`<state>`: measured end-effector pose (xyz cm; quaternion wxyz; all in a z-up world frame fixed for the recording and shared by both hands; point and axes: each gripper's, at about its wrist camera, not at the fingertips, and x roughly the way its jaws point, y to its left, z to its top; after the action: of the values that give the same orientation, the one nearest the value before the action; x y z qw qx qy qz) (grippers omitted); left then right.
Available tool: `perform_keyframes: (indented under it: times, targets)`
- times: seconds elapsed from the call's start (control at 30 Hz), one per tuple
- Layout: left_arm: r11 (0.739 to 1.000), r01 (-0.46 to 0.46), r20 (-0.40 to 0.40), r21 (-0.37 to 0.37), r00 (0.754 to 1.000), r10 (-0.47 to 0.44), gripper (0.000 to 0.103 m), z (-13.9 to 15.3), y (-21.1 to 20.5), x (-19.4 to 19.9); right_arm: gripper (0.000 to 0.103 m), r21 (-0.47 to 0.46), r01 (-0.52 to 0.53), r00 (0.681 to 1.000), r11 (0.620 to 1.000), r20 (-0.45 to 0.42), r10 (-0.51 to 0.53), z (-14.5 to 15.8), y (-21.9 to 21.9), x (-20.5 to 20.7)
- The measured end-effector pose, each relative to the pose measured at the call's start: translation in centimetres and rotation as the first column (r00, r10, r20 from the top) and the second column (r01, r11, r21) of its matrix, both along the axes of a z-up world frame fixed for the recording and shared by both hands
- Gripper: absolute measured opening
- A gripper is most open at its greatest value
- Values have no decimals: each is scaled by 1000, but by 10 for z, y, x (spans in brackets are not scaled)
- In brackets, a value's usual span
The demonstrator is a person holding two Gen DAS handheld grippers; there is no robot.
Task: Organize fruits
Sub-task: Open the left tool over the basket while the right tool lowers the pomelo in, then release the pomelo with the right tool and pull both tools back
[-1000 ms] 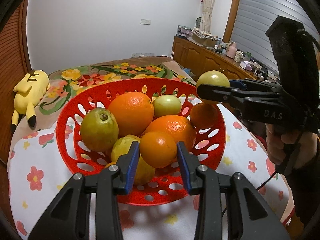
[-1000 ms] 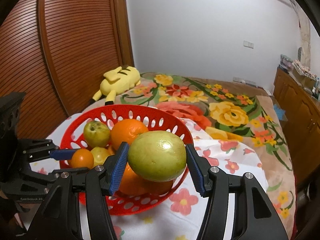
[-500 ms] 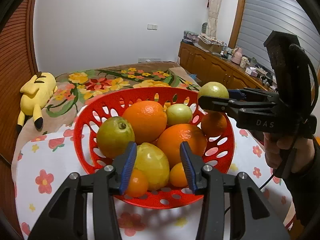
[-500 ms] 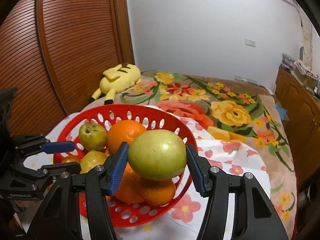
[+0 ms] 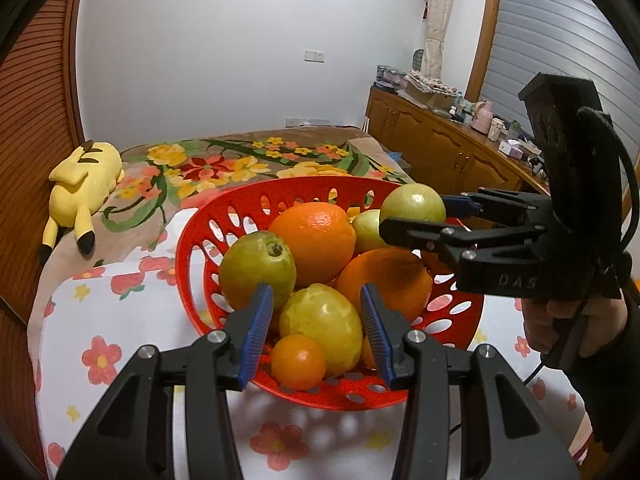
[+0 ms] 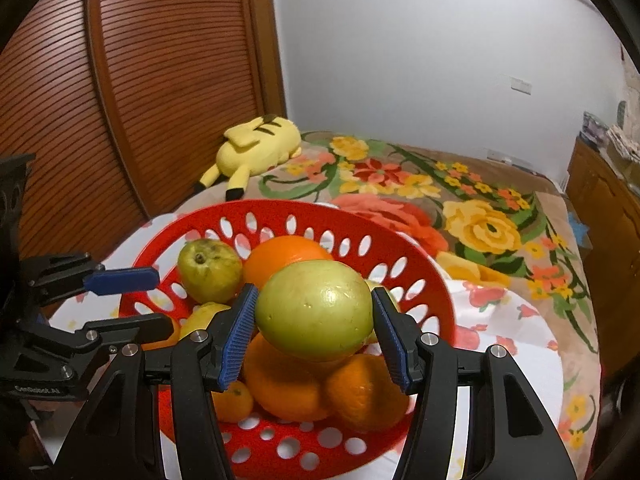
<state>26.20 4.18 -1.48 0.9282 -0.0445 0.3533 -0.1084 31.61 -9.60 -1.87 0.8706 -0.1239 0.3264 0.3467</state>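
Over the near rim of the red basket point(image 5: 320, 394) the left gripper point(image 5: 316, 332) hovers, jaws just opened and empty, bracketing but not pressing a yellow fruit point(image 5: 322, 322) lying lengthwise toward them. Further back, over the basket's far right side, the right gripper point(image 6: 314, 330) clamps a green guava point(image 6: 314, 310) above the heaped oranges, so that hand looks nearer to placing.

Fruits point(image 5: 316, 240) piled in basket point(image 5: 192, 236), plush toy point(image 5: 80, 176) behind-left on bed point(image 5: 240, 160)

Dresser clutter point(image 5: 496, 128) — too small
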Motion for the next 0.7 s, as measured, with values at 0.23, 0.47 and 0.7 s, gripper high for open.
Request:
perform_keyframes:
  times: [0.23, 0.47, 0.7]
  targets:
    - [1000, -16, 2, 14, 1000, 16, 46, 1, 1, -3, 59, -14, 3, 1000, 1000, -14, -3, -7, 1, -2]
    - [999, -27, 6, 28, 1000, 27, 50, 4, 4, -12, 64, -5, 7, 999, 1000, 37, -7, 5, 2, -12]
    - [997, -44, 21, 58, 999, 43, 52, 7, 5, -29, 70, 28, 43, 998, 999, 37, -44, 6, -10, -28]
